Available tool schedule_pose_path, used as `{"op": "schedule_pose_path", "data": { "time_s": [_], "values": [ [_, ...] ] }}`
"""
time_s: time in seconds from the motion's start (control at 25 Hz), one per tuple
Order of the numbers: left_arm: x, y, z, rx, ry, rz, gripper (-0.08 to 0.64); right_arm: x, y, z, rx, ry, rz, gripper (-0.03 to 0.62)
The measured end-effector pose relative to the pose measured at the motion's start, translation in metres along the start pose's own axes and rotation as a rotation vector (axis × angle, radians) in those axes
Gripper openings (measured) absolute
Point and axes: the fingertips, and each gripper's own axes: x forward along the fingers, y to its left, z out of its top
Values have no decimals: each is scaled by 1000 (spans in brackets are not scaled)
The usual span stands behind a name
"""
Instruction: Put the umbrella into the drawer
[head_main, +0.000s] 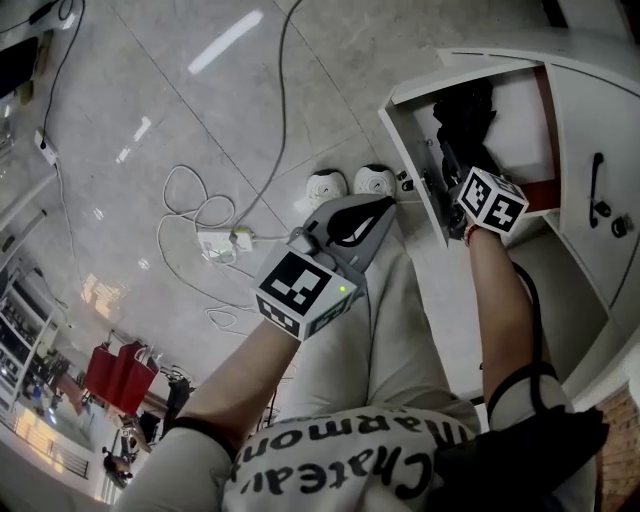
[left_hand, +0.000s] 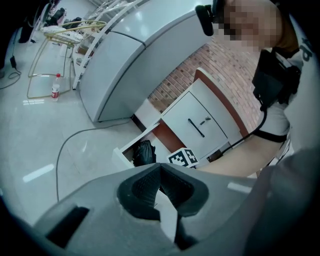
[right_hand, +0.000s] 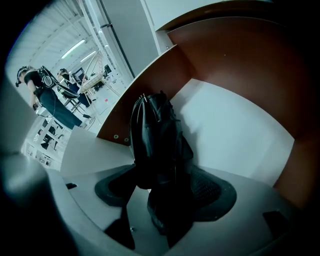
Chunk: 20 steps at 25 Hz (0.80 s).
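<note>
1. Right gripper (right_hand: 164, 170): my 2 fingers stand wide apart, pads clear of the umbrella (right_hand: 155, 135) that lies between them; I am gripping nothing.
2. The umbrella: black and folded, inside the open drawer (head_main: 413, 165), over its white floor, far end near the brown side wall.
3. Left gripper (left_hand: 160, 172): my 2 fingers are closed tip to tip and empty, held outside the drawer, above my leg.

Head view steeply downward, claw views close, all sharing the drawer (head_main: 520, 125)
</note>
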Motion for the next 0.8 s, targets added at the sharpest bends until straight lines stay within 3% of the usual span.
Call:
{"op": "schedule_pose_path", "data": {
  "time_s": [0.16,0.44,0.64,0.8],
  "values": [
    [-13,-12,16,27,33,24,15,-25,5,-3,33,56,-1,293],
    [-47,-30,37,29,98,140,17,-89,25,3,129,96,30,293],
    [-79,-65,62,43,128,120,17,-150,49,9,133,99,26,293],
    [-106,-96,100,73,96,108,17,-199,70,26,137,72,49,293]
  ]
}}
